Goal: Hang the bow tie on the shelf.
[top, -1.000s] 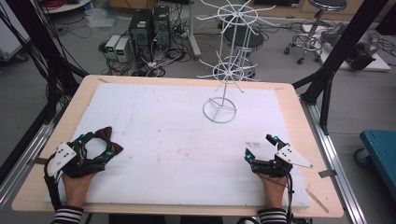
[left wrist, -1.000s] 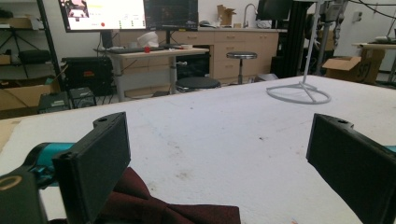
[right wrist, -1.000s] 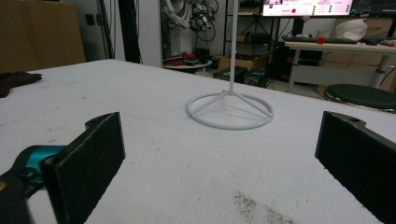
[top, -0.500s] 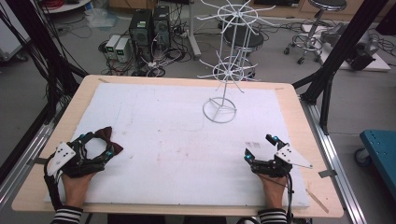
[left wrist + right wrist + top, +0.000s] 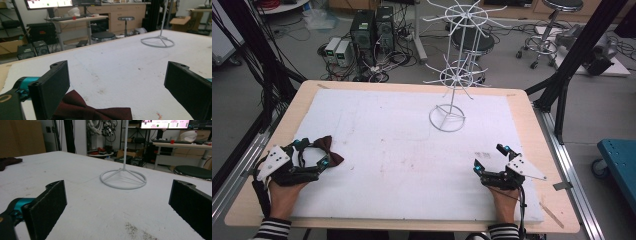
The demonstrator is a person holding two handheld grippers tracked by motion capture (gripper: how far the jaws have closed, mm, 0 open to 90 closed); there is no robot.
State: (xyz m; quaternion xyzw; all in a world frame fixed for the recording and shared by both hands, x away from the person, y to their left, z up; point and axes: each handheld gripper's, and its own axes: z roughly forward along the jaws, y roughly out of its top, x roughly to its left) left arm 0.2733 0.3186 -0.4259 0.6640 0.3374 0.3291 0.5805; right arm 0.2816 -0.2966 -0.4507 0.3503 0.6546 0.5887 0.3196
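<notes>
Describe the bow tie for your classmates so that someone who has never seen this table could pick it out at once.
Start at the white mat that covers the wooden table, then go to its near left side, far from the white wire stand. There the left gripper rests with its jaws open, and the bow tie lies between them. It is the one dark maroon cloth thing on the pale mat.

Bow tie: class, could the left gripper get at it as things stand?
Probably yes. The left gripper is open, and the bow tie lies flat on the table between its jaws with nothing in the way.
</notes>
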